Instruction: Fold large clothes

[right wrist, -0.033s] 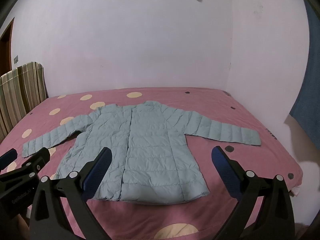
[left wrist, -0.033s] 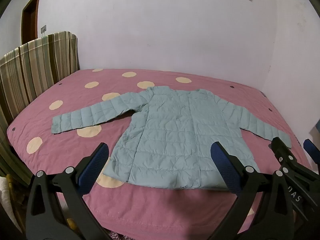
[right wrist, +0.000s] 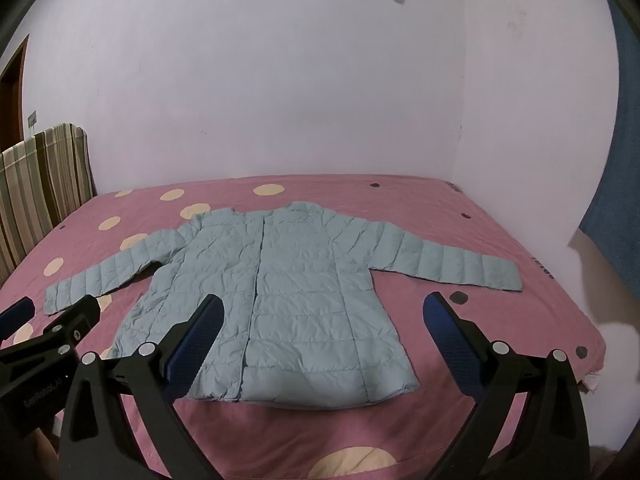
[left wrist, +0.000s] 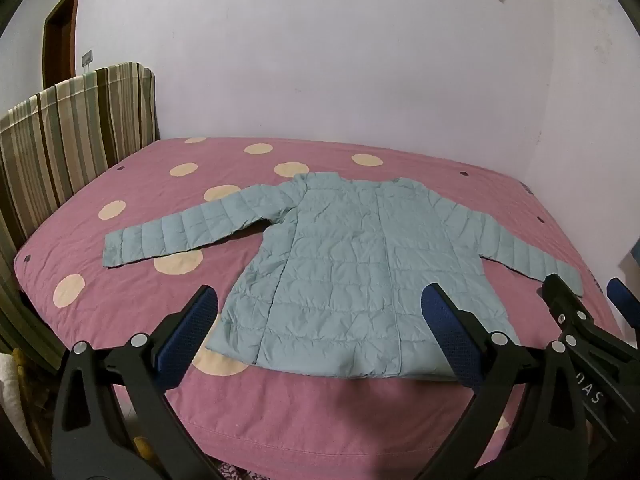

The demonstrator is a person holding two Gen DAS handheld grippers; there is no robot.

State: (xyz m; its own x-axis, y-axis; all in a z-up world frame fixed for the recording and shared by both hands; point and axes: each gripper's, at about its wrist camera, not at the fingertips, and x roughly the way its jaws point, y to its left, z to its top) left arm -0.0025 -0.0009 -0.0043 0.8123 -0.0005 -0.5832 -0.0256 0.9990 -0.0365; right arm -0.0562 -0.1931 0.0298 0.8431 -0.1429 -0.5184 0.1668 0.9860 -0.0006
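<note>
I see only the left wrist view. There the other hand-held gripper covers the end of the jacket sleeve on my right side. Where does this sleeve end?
Observer: In the right wrist view the sleeve lies flat and stretched out. Its cuff rests fully on the pink bedcover, short of the bed's edge.
Operator: Thank you. What is beside the bed on that side?
Observer: A blue cloth hangs there against the side wall, above the level of the bed and apart from the cuff.
</note>
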